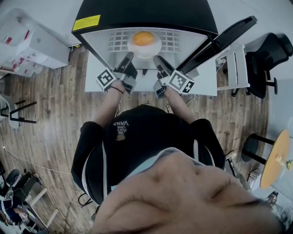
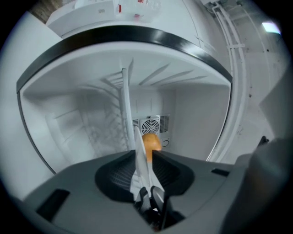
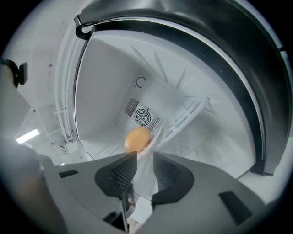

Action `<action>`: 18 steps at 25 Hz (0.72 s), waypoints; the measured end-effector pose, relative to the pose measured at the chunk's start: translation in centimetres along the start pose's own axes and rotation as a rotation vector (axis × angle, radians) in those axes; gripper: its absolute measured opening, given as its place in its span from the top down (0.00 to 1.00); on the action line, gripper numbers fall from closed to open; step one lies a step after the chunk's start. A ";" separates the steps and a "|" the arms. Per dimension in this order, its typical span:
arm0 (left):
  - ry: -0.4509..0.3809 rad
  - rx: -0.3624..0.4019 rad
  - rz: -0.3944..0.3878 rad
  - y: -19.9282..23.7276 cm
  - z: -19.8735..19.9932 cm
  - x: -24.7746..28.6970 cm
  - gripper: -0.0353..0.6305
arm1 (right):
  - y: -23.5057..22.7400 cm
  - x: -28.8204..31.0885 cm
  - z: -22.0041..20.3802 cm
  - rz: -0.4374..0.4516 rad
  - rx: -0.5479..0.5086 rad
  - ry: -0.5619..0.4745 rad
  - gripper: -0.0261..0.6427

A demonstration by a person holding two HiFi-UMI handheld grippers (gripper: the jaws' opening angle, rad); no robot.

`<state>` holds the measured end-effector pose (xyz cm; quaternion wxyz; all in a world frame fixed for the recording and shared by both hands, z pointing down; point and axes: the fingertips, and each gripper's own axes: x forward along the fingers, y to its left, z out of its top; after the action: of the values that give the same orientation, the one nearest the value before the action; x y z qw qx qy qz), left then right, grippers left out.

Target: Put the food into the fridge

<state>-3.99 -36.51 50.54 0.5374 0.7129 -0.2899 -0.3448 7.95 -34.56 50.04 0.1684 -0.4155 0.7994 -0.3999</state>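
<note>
At the mouth of the fridge [image 1: 137, 13], door [image 1: 229, 34] swung wide to the right, we've got a two-handed carry: a white plate [image 1: 155, 50] with a round orange fruit [image 1: 143, 38] sitting in its middle, held just inside the opening. Left gripper [image 1: 129, 55] has the near-left rim, right gripper [image 1: 158, 58] the near-right rim, and both gripper views confirm it: each pair of jaws is closed down tight on the thin edge of the plate, nothing else between them. Two grips on opposite sides make sense, I'd say, because a loose round fruit will roll the second that plate tips, so it's kept level. The plate hovers over the white wire shelf [image 1: 116, 41]; whether it touches the shelf yet I can't tell. Look deep into the cabinet and you see bare white walls and a round fan vent [image 2: 150, 125] at the back, no other food in sight, so plenty of landing room. My read: the job is nearly done, needing only a set-down and a clean release. Around the person, wood plank flooring [image 1: 50, 119], a black office chair [image 1: 270, 59] off to the right, and a small round yellow table [image 1: 274, 160] further back.
</note>
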 end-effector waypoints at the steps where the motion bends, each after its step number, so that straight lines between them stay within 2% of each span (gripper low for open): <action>1: 0.000 0.026 0.003 -0.1 0.0 -0.2 0.81 | 0.0 -0.1 0.0 -0.002 -0.008 -0.001 0.81; 7: 0.010 0.226 -0.009 -1.9 0.1 -0.8 0.81 | 0.5 -0.5 0.0 -0.010 -0.100 -0.005 0.82; 10: 0.010 0.300 0.013 -2.0 -0.1 -1.3 0.81 | 0.4 -0.7 -0.1 -0.020 -0.134 -0.004 0.86; 14: 0.048 0.514 0.072 -1.6 -0.1 -2.1 0.81 | 0.6 -0.9 -0.2 -0.037 -0.214 0.005 0.90; 18: 0.123 0.637 0.094 -1.3 -1.3 -2.2 0.81 | 0.5 -0.9 -0.2 -0.062 -0.347 0.016 0.92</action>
<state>-4.17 -33.72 49.97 0.3191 0.8505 -0.3830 -0.1677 8.11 -33.53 49.72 0.0754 -0.4595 0.8447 -0.2640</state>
